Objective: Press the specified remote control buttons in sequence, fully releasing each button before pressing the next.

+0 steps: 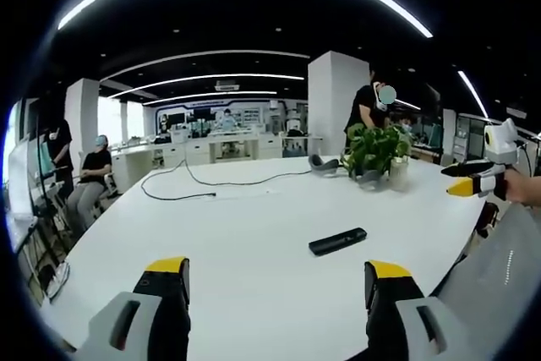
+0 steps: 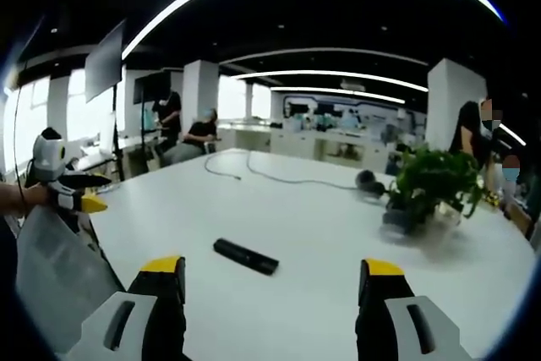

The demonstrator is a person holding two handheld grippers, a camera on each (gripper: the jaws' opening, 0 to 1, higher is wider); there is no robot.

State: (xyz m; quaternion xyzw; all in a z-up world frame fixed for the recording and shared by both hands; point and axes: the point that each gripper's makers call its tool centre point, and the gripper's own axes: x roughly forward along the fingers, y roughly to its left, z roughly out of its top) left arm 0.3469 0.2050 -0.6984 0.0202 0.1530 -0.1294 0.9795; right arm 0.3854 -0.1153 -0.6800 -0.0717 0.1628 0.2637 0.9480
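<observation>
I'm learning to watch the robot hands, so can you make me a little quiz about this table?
1. True or false: the remote lies flat on the white table, touched by no jaws.
2. What stands on the far side of the table past the remote? A) the potted plant B) a laptop C) a stack of plates
3. Fill in: the left gripper and the right gripper both have their jaws ____.

Key: 1 true. 2 A. 3 open, wide apart with nothing between them. A black cable also trails across the table's far part.
</observation>
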